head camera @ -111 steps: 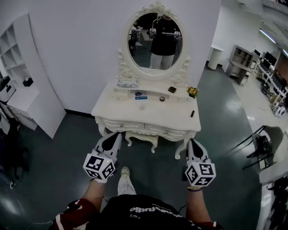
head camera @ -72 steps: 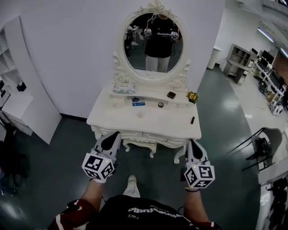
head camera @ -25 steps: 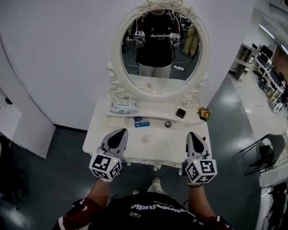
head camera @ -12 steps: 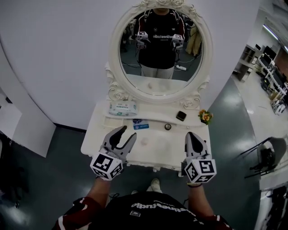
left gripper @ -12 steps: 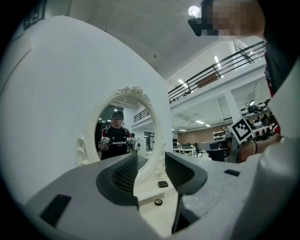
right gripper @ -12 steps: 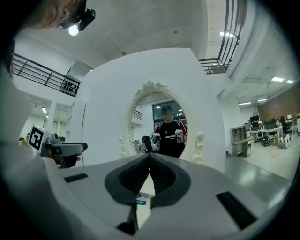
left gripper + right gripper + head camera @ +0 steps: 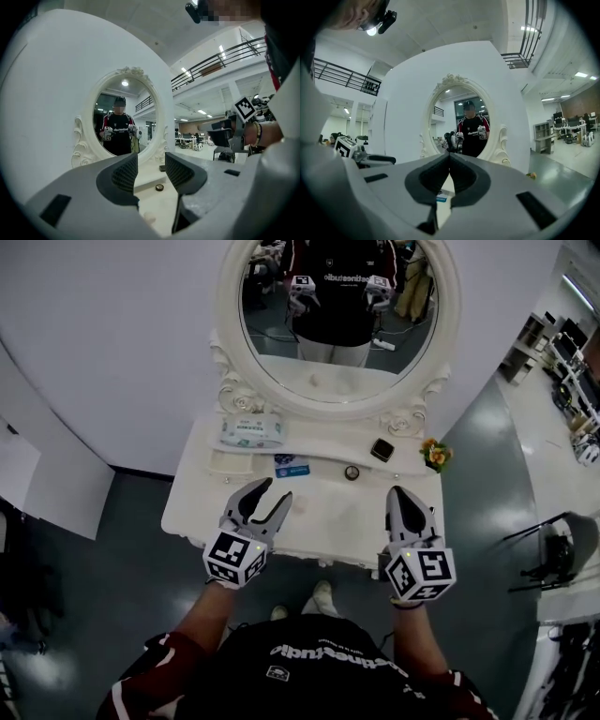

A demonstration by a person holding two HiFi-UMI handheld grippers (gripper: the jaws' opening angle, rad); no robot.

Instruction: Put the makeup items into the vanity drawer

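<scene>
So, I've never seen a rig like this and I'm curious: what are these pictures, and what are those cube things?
No robot: a person holds a gripper in each hand; the marker cubes are part of them. The head view looks down from the person's head; the other two views ride on the grippers. The left gripper has just been opening its fingers, nothing between them; the right gripper is shut and empty. Both are at the front of a white vanity table below an oval mirror. On it lie a tissue pack, a small blue item, a small round item, a dark square case and some flowers.
</scene>
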